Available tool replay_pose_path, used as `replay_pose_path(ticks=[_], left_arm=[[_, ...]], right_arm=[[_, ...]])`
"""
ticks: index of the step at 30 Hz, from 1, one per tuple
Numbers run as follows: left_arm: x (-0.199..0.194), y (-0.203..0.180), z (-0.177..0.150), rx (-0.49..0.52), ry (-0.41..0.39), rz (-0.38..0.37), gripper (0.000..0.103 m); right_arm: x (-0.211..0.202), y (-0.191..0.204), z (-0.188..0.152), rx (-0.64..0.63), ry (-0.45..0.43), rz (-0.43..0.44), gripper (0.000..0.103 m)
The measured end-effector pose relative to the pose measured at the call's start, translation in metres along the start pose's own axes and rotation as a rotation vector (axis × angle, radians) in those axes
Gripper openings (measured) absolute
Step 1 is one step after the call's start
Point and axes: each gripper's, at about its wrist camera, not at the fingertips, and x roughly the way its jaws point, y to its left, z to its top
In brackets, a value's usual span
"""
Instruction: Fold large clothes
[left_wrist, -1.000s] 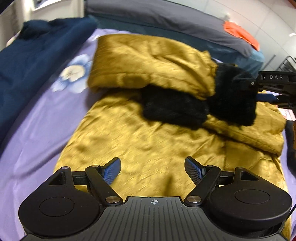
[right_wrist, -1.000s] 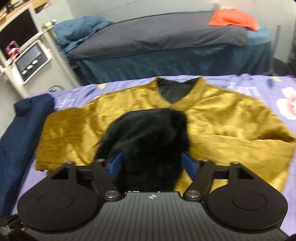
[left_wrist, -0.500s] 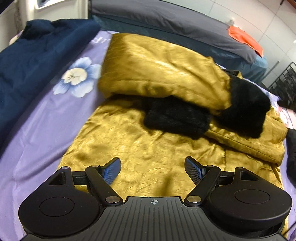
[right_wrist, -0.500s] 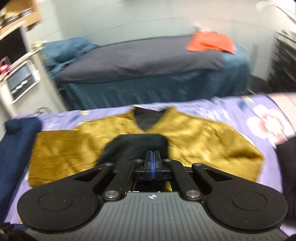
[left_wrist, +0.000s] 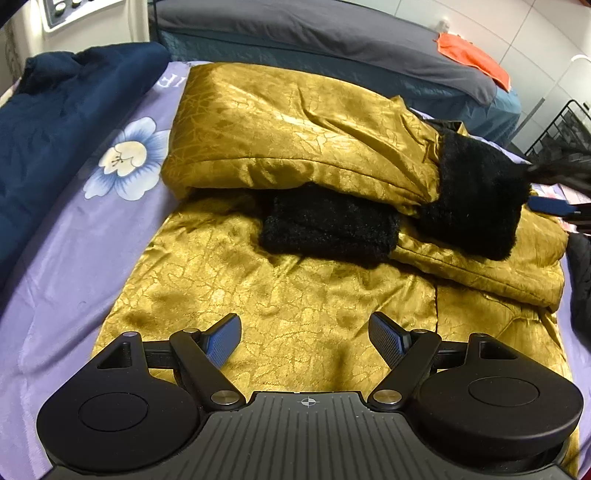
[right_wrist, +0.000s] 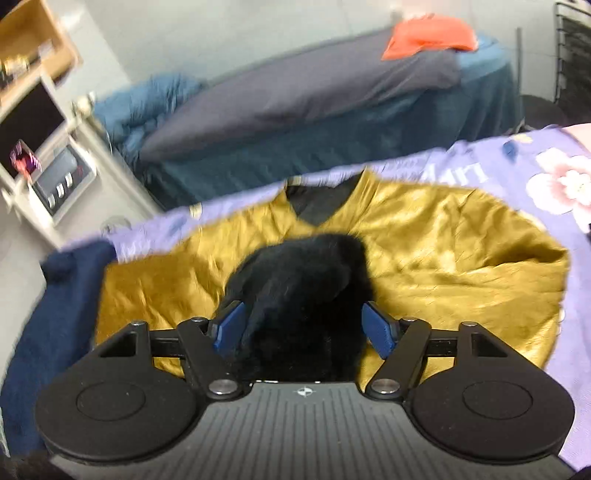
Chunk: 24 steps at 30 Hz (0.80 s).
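Observation:
A gold satin jacket (left_wrist: 295, 122) lies on the purple floral sheet (left_wrist: 74, 229), both sleeves folded across its body. One black fur cuff (left_wrist: 328, 229) rests flat on the body, and the other fur cuff (left_wrist: 476, 199) lies at the right. My left gripper (left_wrist: 306, 334) hovers open over the jacket's lower part, holding nothing. My right gripper (right_wrist: 302, 326) is at the right-hand cuff (right_wrist: 303, 280); its jaws are opening with the fur between the blue pads. One of its blue fingers (left_wrist: 550, 205) shows beside that cuff in the left wrist view.
A navy blue garment (left_wrist: 62, 110) lies along the sheet's left side. Beyond stands a second bed with a grey cover (left_wrist: 332, 26) and an orange cloth (left_wrist: 472, 55). A black wire rack (left_wrist: 565, 129) is at the right, a white cabinet (right_wrist: 55, 177) at the left.
The right gripper's jaws were fully shut half a second ago, clear of the cuff; now they stand apart with the fur cuff between them. The left gripper has stayed open over the jacket.

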Motion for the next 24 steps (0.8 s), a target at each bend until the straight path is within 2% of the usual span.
replay_pose_path(ticks=[2, 3, 4, 7, 9, 12, 15, 17, 19, 20, 21, 22, 24], left_arm=[[-0.002, 0.002, 0.000, -0.005, 0.000, 0.002, 0.103], [-0.003, 0.004, -0.001, -0.008, -0.002, 0.005, 0.103], [-0.003, 0.005, -0.001, -0.011, -0.003, 0.008, 0.103], [-0.003, 0.010, -0.001, -0.030, -0.003, 0.020, 0.103], [-0.002, 0.013, 0.001, -0.044, -0.004, 0.024, 0.103], [0.000, 0.014, 0.006, -0.043, -0.008, 0.022, 0.103], [0.001, 0.011, 0.014, -0.021, -0.020, 0.021, 0.103], [0.002, 0.008, 0.021, -0.001, -0.030, 0.023, 0.103], [0.002, 0.004, 0.030, 0.022, -0.042, 0.026, 0.103], [0.001, 0.002, 0.035, 0.037, -0.054, 0.030, 0.103], [-0.001, 0.000, 0.039, 0.053, -0.072, 0.036, 0.103], [-0.003, -0.001, 0.044, 0.071, -0.095, 0.046, 0.103], [-0.008, -0.004, 0.055, 0.102, -0.152, 0.081, 0.103]], right_arm=[[0.017, 0.003, -0.001, -0.014, 0.045, -0.002, 0.057], [0.023, 0.003, -0.002, -0.013, 0.079, 0.012, 0.031], [0.028, 0.004, -0.003, -0.017, 0.105, 0.025, 0.017], [0.021, 0.014, -0.005, -0.079, 0.056, -0.058, 0.016], [0.015, 0.013, -0.006, -0.081, 0.038, -0.098, 0.016], [0.019, 0.004, -0.010, -0.073, 0.074, -0.127, 0.016], [0.020, -0.004, -0.017, -0.073, 0.083, -0.193, 0.017], [0.023, -0.012, -0.020, -0.033, 0.115, -0.205, 0.021], [0.027, -0.018, -0.022, 0.002, 0.147, -0.187, 0.038], [0.024, -0.020, -0.021, 0.014, 0.141, -0.180, 0.043], [0.021, -0.022, -0.021, 0.019, 0.125, -0.186, 0.057], [0.016, -0.022, -0.019, 0.021, 0.106, -0.210, 0.066], [0.003, -0.021, -0.016, 0.012, 0.053, -0.253, 0.069]])
